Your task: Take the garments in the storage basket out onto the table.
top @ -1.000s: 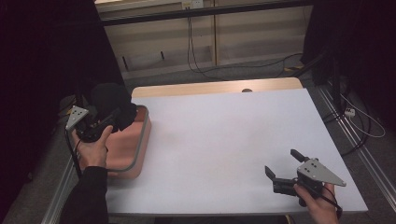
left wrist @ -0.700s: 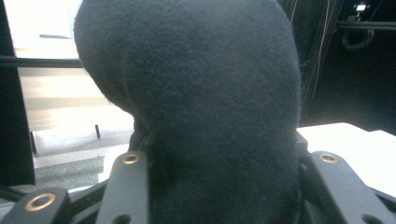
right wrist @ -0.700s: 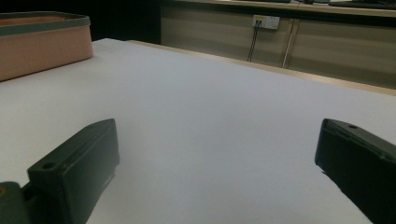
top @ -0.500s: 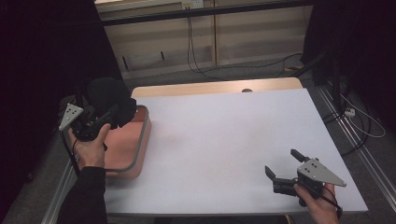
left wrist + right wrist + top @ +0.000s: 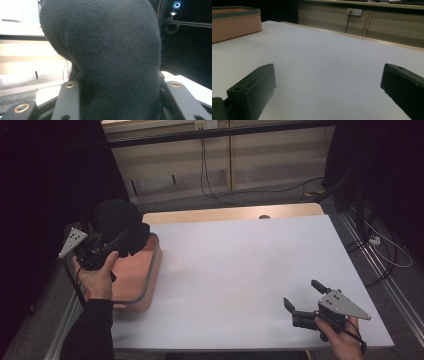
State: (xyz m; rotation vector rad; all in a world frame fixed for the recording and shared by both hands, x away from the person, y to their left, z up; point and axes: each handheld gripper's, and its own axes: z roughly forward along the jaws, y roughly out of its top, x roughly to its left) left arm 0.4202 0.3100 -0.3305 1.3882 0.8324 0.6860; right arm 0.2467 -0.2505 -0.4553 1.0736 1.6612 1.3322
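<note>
I am holding a black fleece cloth (image 5: pixel 119 224) in my left hand-held gripper (image 5: pixel 106 248), raised above the near end of the salmon-coloured bin (image 5: pixel 148 280) that is sitting just below and ahead of the jaws. In the left gripper view the cloth (image 5: pixel 107 57) is bulging up between both jaws and hiding their tips, so I am judging the grip as firm but cannot tell how much fabric is really pinched. That is my main worry: soft pile could be slipping out under its own weight, dropping back into the bin or catching on the rim. A loose fold could also be trailing below and dragging the bin along.

Across the white tabletop (image 5: pixel 240 270), well apart from all this, my right hand-held gripper (image 5: pixel 305 302) is resting low with its jaws standing wide and nothing between them. If I am swinging the cloth over too fast, it may be landing bunched before that one is ready.
</note>
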